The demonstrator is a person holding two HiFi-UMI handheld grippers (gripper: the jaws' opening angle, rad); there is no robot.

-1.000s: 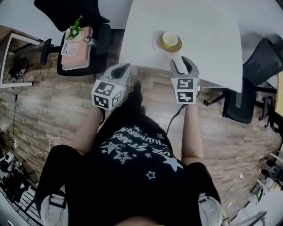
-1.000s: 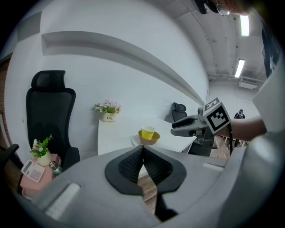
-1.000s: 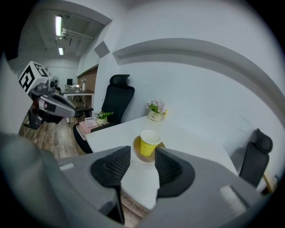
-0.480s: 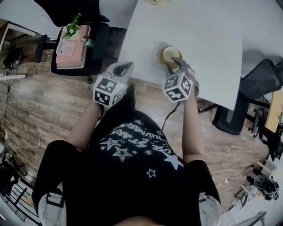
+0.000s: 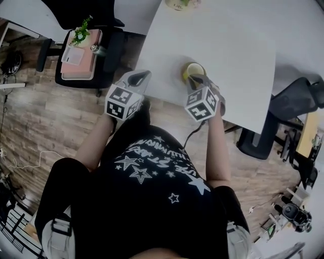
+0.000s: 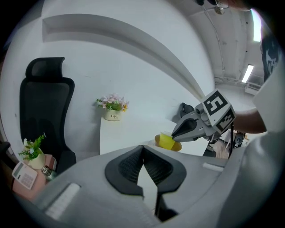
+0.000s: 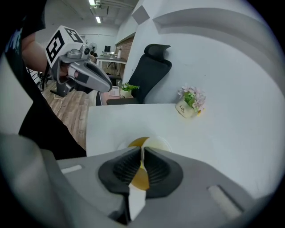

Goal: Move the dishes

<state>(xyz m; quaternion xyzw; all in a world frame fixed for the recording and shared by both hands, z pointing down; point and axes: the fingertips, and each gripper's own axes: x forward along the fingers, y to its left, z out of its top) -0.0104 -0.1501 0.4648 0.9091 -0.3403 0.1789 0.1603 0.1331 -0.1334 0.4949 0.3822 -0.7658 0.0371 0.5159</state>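
Observation:
A yellow cup stands on a pale saucer near the front edge of the white table. My right gripper is at the cup's near side, its jaws shut on the cup's rim. The right gripper view shows the cup just past the right gripper, the wall pinched between the pads. My left gripper hovers at the table's left front corner, shut and holding nothing. The left gripper view has the left gripper low, the cup ahead, and the right gripper on the rim.
A small white flower pot sits at the table's far edge. A black chair on the left carries a pink box and a small plant. Another black office chair stands by the table's right side. Wooden floor lies below.
My right gripper, open a second ago short of the table, moved forward to the cup and shut on its rim. The left gripper stayed near the table's corner.

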